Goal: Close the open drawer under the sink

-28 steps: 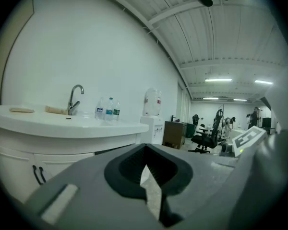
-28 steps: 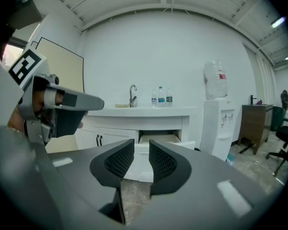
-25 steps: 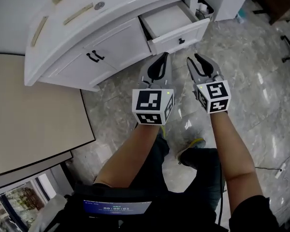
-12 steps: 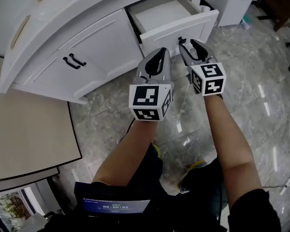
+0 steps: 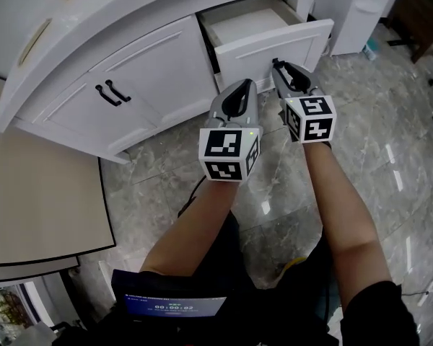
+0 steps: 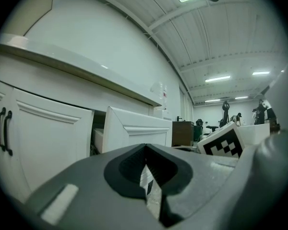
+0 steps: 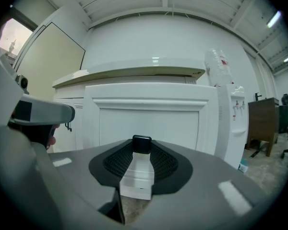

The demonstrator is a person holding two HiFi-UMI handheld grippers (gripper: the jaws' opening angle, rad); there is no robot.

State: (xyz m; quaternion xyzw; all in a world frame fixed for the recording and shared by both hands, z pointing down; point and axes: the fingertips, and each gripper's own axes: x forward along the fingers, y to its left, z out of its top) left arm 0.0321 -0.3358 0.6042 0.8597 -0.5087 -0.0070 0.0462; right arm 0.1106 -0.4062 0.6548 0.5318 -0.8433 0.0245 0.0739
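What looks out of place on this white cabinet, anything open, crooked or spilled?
The white drawer with the small black knob is pulled out, its front standing proud of the closed white cabinet doors beside it. No spill or damage shows.

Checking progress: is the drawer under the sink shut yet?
Open: the drawer juts out from the cabinet, its inside showing in the head view.

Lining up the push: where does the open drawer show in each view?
Head view: open drawer, top centre-right.
Left gripper view: drawer at centre, right of the cabinet door.
Right gripper view: drawer front fills the middle, black knob low centre.
Shared landmark: the white countertop directly above it.
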